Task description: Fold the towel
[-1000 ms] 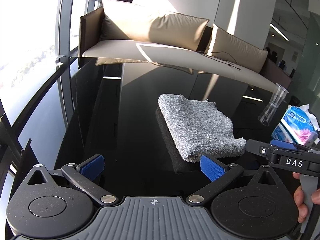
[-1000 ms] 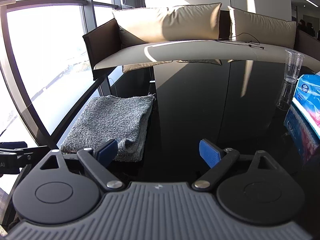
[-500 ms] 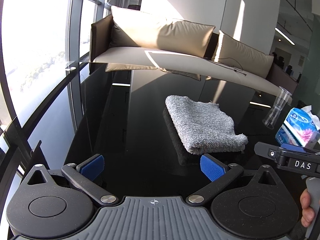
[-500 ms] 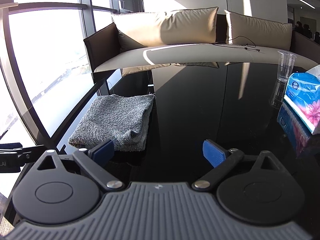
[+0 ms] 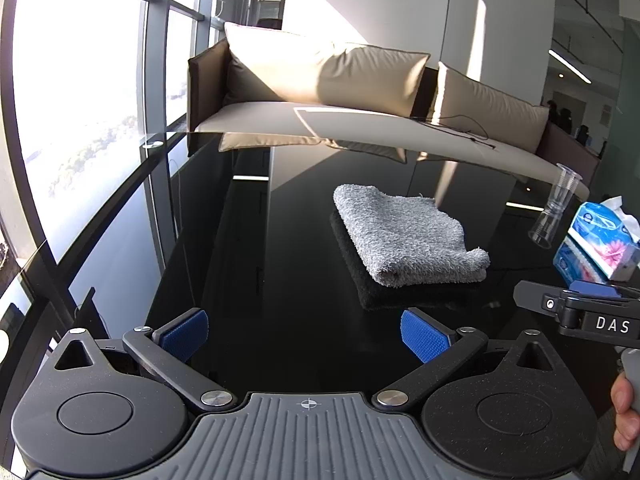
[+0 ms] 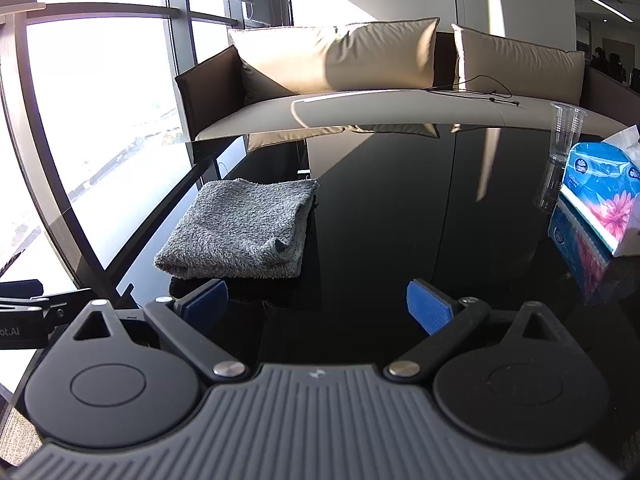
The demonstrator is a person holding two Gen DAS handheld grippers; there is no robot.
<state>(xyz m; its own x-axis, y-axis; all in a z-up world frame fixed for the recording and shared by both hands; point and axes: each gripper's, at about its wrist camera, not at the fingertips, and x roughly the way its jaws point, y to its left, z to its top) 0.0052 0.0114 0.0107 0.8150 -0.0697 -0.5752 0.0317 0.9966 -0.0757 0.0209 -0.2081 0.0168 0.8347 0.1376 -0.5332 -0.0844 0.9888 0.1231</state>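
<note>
The towel [image 5: 408, 236] lies folded in a thick grey bundle on the glossy black worktop [image 5: 280, 288], toward the window side, well apart from the plastic cup [image 6: 562, 136] and the tissue pack [image 6: 600, 196]. From how it lies, the folding looks done, so the risks are small. In the right view one corner of the top layer stands up a little near the front edge; it could spring open and spoil the fold if something brushes it. The worktop is smooth, so I judge that a light push from either tool could slide the whole bundle.

The left hand-held gripper [image 5: 304, 334] has its blue pads spread wide, with nothing between them, and it touches nothing. The right hand-held gripper [image 6: 320, 308] is also released at full width; it is empty and clear of the towel, though its left pad is near the bundle's front edge.
</note>
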